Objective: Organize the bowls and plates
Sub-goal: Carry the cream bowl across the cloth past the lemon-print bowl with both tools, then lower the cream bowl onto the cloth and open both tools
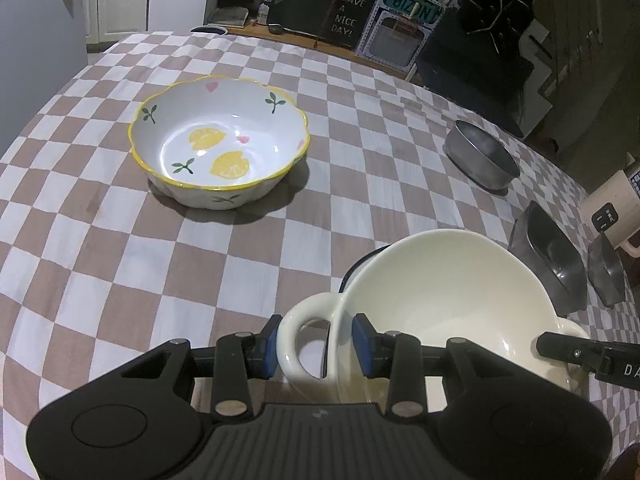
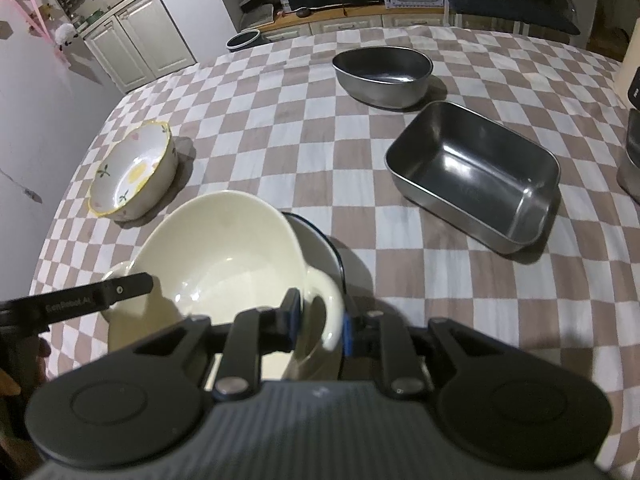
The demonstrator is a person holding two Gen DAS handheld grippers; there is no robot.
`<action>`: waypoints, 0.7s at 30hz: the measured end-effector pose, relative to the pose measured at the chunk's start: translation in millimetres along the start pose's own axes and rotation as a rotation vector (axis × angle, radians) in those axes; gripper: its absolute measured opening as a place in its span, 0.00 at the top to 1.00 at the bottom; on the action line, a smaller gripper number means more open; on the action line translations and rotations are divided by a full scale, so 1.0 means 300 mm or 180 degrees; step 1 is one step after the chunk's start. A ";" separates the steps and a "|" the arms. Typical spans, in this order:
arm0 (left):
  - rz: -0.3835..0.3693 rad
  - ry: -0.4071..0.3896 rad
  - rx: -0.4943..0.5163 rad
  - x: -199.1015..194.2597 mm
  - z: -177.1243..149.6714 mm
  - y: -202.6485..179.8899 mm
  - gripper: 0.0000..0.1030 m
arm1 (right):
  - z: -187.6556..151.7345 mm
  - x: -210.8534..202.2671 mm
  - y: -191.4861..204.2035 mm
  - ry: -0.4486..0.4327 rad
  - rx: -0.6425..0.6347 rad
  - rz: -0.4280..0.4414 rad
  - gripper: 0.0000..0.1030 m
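A cream two-handled bowl (image 1: pixel 448 304) is held tilted just above the checked tablecloth, over a dark-rimmed white dish (image 2: pixel 320 244). My left gripper (image 1: pixel 316 344) is shut on its left loop handle (image 1: pixel 298 340). My right gripper (image 2: pixel 320 328) is shut on its right loop handle (image 2: pixel 326 312); that gripper's finger shows at the right of the left wrist view (image 1: pixel 560 346). A lemon-patterned bowl (image 1: pixel 220 140) with a yellow scalloped rim stands on the cloth to the left, also in the right wrist view (image 2: pixel 134 168).
A rectangular steel tray (image 2: pixel 476 172) and an oval steel bowl (image 2: pixel 382 74) sit on the right half of the table. Another steel container (image 2: pixel 632 152) stands at the right edge. A beige appliance (image 1: pixel 618 208) stands far right. Cabinets and a cluttered counter lie beyond the table.
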State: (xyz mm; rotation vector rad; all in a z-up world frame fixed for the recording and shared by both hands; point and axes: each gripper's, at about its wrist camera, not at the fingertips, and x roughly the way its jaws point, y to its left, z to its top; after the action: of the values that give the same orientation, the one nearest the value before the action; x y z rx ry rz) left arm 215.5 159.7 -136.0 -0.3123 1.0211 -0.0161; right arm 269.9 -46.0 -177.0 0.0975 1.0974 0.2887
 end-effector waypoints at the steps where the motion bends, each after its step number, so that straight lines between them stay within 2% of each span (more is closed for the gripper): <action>1: 0.0006 -0.0001 0.0008 -0.001 0.000 -0.001 0.62 | -0.001 0.001 0.000 0.0005 -0.0008 -0.0002 0.75; 21: 0.0114 -0.0027 0.0242 -0.012 -0.005 -0.036 0.62 | 0.000 0.030 -0.008 0.0142 -0.0019 -0.0072 0.72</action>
State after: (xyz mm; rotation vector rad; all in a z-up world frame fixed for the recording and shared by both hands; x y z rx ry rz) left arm 213.8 149.5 -130.7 -0.2247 1.0151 -0.0211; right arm 274.0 -45.7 -185.3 0.0735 1.1410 0.2749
